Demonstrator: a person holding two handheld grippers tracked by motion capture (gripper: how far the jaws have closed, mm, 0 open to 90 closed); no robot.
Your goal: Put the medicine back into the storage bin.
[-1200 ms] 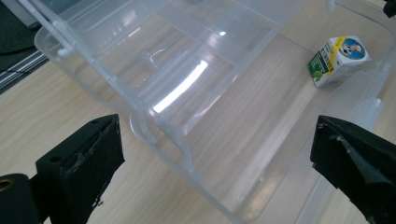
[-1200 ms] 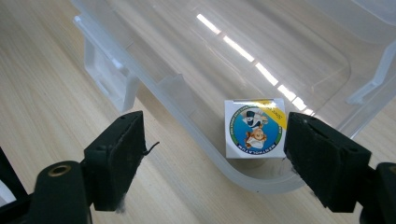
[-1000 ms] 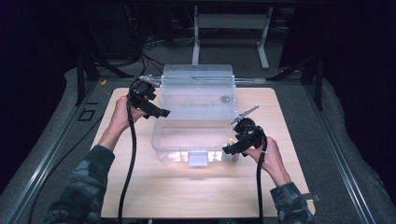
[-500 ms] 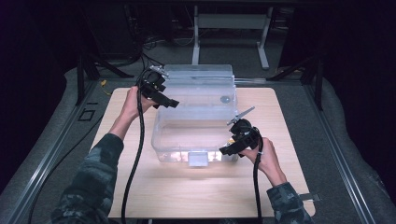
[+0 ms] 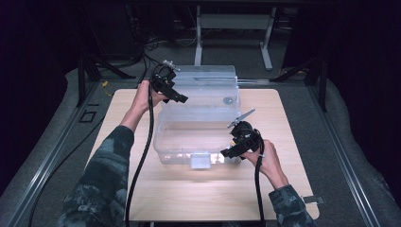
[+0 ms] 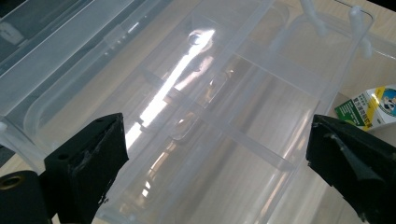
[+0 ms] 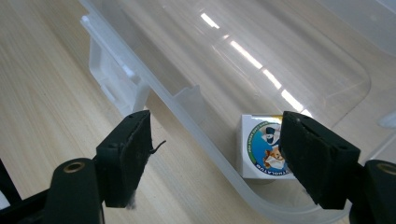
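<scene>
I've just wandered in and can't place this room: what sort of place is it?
Probably a lab or recording studio rather than a home or workshop. A lone wooden table stands lit among dark curtains, cables trail across the floor behind it, and a metal stand sits beyond. On the table is a clear plastic box.

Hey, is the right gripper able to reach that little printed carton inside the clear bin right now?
Probably yes. The right gripper hovers open at the clear bin's near corner, with the small carton just past the rim. Only the rim lies between its fingers and the carton.
</scene>
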